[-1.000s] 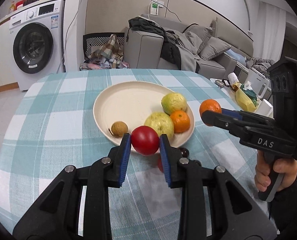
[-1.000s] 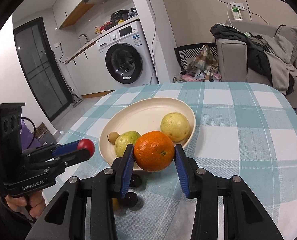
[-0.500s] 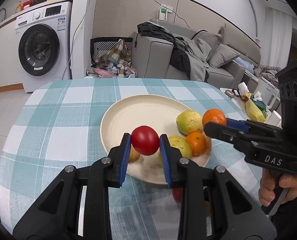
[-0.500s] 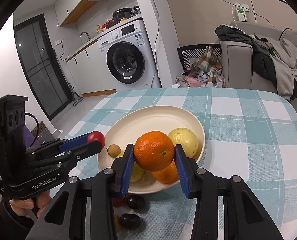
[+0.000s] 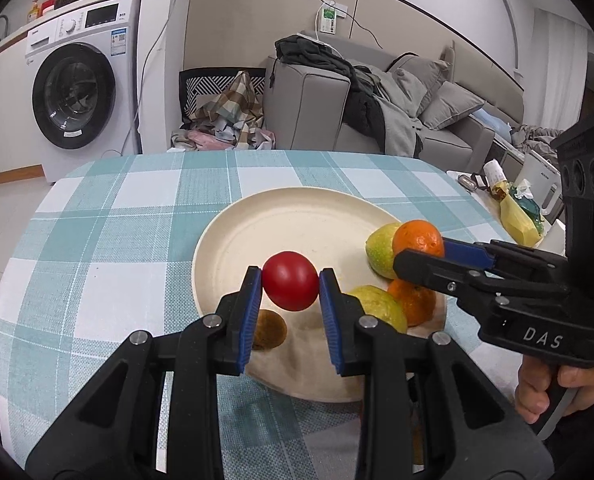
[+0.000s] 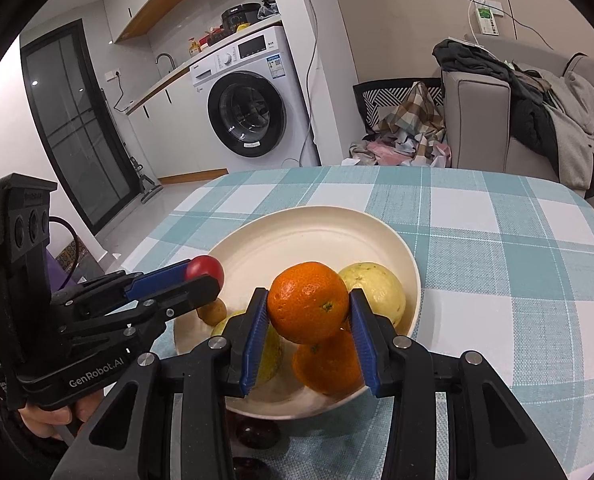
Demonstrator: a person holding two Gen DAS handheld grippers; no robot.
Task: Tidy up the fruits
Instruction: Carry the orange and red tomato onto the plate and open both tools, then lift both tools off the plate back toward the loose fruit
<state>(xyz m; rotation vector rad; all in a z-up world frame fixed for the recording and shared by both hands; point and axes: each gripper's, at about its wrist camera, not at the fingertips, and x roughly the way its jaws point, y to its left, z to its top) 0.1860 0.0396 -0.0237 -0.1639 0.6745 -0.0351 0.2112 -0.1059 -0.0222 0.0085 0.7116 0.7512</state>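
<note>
Left tool (image 5: pixel 291 287) grips a smooth red tomato (image 5: pixel 290 286); right tool (image 6: pixel 309 308) grips a round orange mandarin (image 6: pixel 308 307). Both above the cream round plate (image 5: pixel 281 220), unreleased. Dark fruits (image 6: pixel 253 434) wait at the worktop's near edge.

Washing machine (image 5: pixel 73 96), sofa (image 5: pixel 377 112), laundry heap (image 5: pixel 225 124)

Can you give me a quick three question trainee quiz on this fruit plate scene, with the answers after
1. Which fruit does the left gripper hold?
2. True or false: the right gripper is open.
3. How many fruits lie on the plate: A two, B four, C six?

Key:
1. The red tomato.
2. False; it is shut on an orange.
3. B: two green-yellow fruits, a second orange, a small brown fruit.
</note>
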